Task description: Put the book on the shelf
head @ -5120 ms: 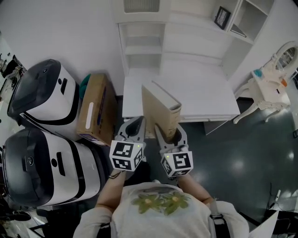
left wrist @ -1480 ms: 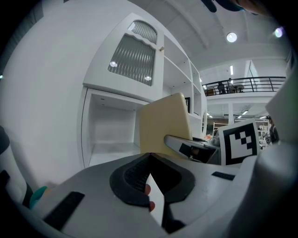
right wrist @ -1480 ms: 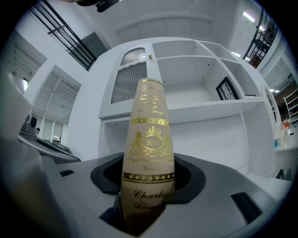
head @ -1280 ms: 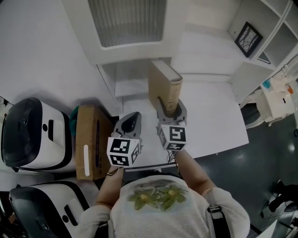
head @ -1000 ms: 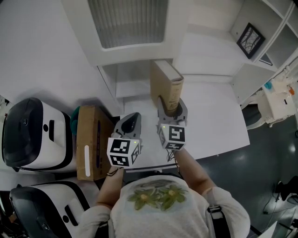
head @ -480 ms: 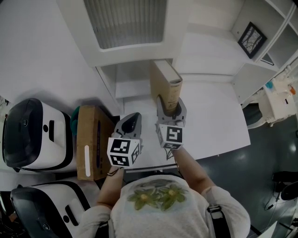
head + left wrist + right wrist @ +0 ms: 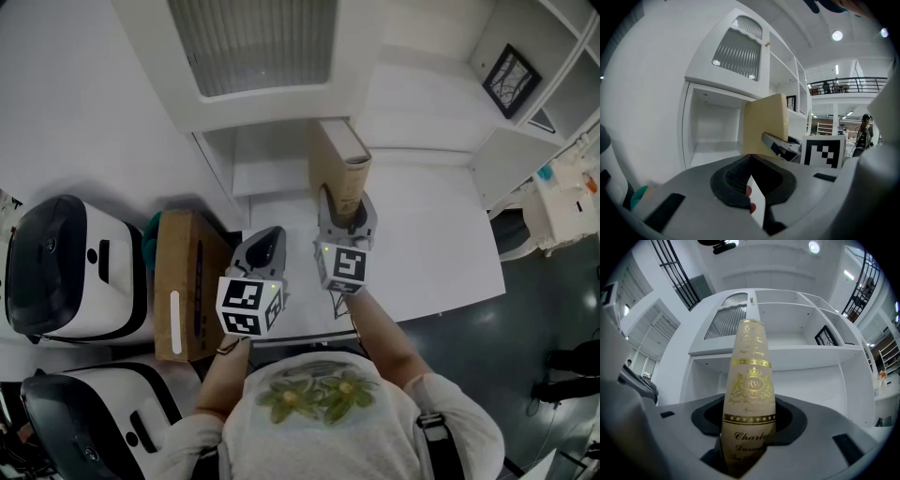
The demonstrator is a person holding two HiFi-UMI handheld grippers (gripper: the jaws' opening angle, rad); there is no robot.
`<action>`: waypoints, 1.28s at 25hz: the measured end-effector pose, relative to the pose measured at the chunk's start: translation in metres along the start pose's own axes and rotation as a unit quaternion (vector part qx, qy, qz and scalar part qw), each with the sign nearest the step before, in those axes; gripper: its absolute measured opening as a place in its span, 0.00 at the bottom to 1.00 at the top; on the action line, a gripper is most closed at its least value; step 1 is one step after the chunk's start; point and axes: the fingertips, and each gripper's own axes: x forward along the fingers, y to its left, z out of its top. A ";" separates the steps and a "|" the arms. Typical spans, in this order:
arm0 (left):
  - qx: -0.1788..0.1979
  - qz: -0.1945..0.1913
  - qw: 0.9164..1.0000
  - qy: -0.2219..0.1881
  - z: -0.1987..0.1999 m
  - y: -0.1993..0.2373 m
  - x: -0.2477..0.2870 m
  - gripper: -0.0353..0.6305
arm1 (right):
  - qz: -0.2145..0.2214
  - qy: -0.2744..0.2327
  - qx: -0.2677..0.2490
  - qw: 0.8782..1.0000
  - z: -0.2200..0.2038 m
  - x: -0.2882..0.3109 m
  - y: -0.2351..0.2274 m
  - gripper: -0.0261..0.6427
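**Book upright before the shelf**

The right gripper [image 7: 346, 217] is clamped on the lower end of the book [image 7: 337, 173], which stands upright over the desk's [image 7: 431, 225] back-left corner, with the shelf [image 7: 267, 155] opening just beyond. The left gripper [image 7: 263, 246], closed and empty, is beside it

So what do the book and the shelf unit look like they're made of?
Book: a hardback by its look, with matte tan cloth or paper over board and shiny gold stamped lettering and a crest on the spine. Shelf unit: smooth, flat white boards, likely painted wood or laminate; the even sheen does not settle which.
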 end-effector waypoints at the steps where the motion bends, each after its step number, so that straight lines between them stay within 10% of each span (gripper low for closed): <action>1: 0.000 0.000 1.000 0.000 0.000 0.000 0.000 0.09 | -0.002 0.000 -0.001 1.000 0.001 0.001 -0.001 0.39; 32: -0.011 0.014 1.000 0.005 -0.011 -0.023 0.003 0.09 | 0.046 0.140 -0.005 0.989 -0.023 0.007 0.004 0.39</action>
